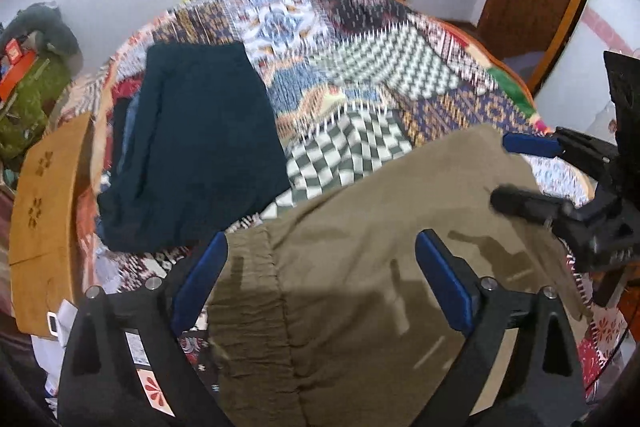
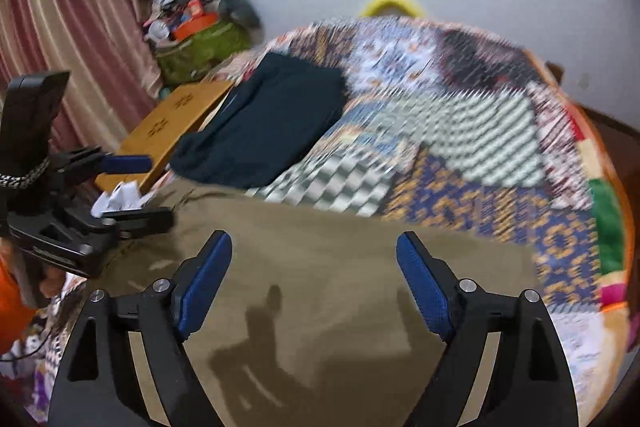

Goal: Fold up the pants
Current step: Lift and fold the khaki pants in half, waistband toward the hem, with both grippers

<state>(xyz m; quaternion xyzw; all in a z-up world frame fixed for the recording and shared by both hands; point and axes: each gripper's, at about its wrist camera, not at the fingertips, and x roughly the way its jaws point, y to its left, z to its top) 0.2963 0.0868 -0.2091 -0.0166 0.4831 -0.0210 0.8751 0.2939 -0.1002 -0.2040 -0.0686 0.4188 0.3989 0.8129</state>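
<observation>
Left wrist view: the left tool (image 1: 320,267) hangs above the olive-khaki cotton pants (image 1: 360,267), its blue-padded fingers (image 1: 200,279) spread wide apart with nothing pinched between them. The pants lie flat on the near part of the bed's multicoloured patchwork quilt (image 1: 360,75), their gathered elastic waistband at the left under the left finger. The right tool (image 1: 516,171) enters from the right edge over the far right corner of the pants, its fingers also apart and holding nothing. A folded dark teal garment (image 1: 196,147) lies on the quilt far and left of the pants, close to them. Left of it sits a flat tan cardboard box (image 1: 44,211).

Right wrist view: the right tool (image 2: 314,283) hovers over the pants (image 2: 320,267), fingers wide and empty; the picture is blurred.
</observation>
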